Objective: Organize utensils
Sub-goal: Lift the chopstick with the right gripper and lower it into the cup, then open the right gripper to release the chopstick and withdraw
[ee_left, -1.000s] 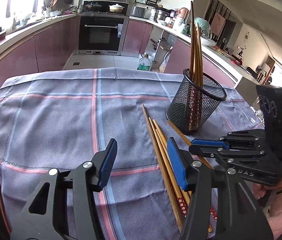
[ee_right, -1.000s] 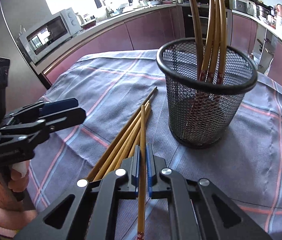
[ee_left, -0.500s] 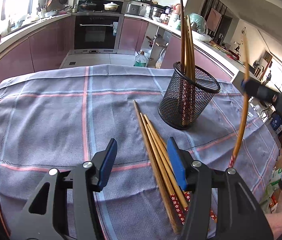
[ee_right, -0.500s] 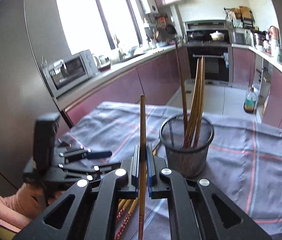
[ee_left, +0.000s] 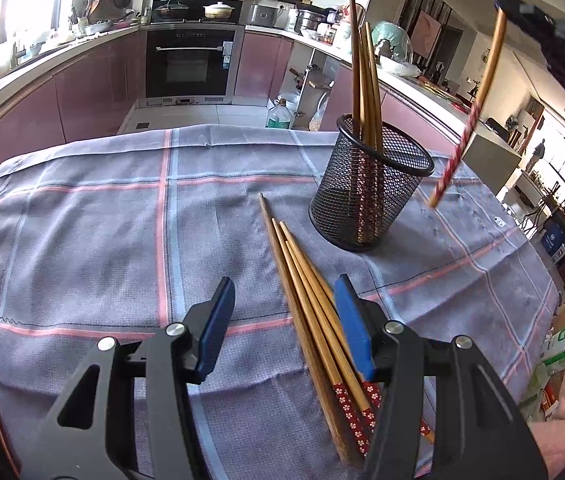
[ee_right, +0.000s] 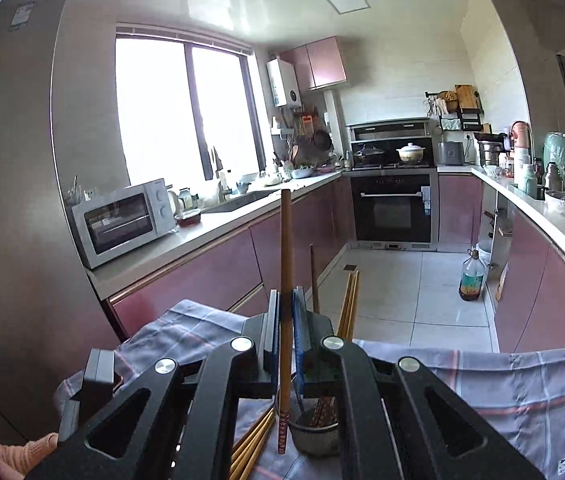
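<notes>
Above the mesh holder (ee_left: 370,196) on the bench, right gripper (ee_right: 285,312) fingers clench one chopstick (ee_right: 285,248), left gripper (ee_left: 282,320) released; lower its patterned end vertically inside the rim to avoid snagging.

No legible txt anywhere (labels on oven, bottle too blurry).

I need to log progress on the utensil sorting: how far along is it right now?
Roughly halfway. Done: about four chopsticks stand in the mesh holder. In hand: the right gripper is shut on one chopstick, lifted above the table beside the holder. Left: several loose chopsticks lie on the checked cloth; the left gripper is open above them, holding nothing.
</notes>
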`<state>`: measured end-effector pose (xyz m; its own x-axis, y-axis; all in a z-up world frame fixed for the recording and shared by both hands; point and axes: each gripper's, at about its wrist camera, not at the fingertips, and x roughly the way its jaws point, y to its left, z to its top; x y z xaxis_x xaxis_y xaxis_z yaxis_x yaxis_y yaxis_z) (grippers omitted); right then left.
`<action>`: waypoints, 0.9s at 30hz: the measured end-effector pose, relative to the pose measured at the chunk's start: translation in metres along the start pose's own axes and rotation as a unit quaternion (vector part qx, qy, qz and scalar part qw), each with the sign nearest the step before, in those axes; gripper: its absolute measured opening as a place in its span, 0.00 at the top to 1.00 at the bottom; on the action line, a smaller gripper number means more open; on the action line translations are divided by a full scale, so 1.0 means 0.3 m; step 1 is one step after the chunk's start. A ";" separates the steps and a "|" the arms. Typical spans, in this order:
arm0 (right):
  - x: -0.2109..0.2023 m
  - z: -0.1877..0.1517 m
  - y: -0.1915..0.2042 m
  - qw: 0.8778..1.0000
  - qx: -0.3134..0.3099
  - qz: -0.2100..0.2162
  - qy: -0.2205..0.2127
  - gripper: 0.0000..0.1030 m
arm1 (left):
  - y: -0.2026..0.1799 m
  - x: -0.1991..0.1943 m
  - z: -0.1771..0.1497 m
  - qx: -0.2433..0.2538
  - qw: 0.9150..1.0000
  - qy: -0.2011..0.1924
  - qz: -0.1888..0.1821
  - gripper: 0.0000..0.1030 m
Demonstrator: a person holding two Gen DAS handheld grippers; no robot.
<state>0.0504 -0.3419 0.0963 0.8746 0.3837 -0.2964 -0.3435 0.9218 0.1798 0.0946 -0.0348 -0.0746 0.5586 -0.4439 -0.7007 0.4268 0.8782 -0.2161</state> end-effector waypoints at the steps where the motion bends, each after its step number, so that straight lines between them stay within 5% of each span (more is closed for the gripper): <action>1: 0.003 0.013 -0.008 1.000 -0.002 -0.006 -0.008 0.95 | -0.002 0.001 -0.001 0.001 1.000 0.000 0.000 0.50; 6: 0.044 0.042 -0.058 0.999 0.004 -0.035 -0.023 0.95 | -0.008 0.005 -0.007 0.003 1.000 0.005 0.000 0.50; 20: 0.288 -0.122 -0.064 0.991 0.011 -0.038 0.129 0.95 | -0.030 0.025 -0.014 0.013 1.000 0.016 -0.001 0.50; 27: 0.276 -0.137 -0.086 0.991 0.022 -0.058 0.122 0.85 | -0.035 0.045 -0.020 0.019 0.999 0.027 -0.001 0.54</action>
<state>0.1177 -0.3317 0.0287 0.7962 0.2823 -0.5351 -0.2251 0.9592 0.1711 0.0933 -0.0489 -0.0858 0.5183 -0.4352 -0.7362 0.4551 0.8692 -0.1933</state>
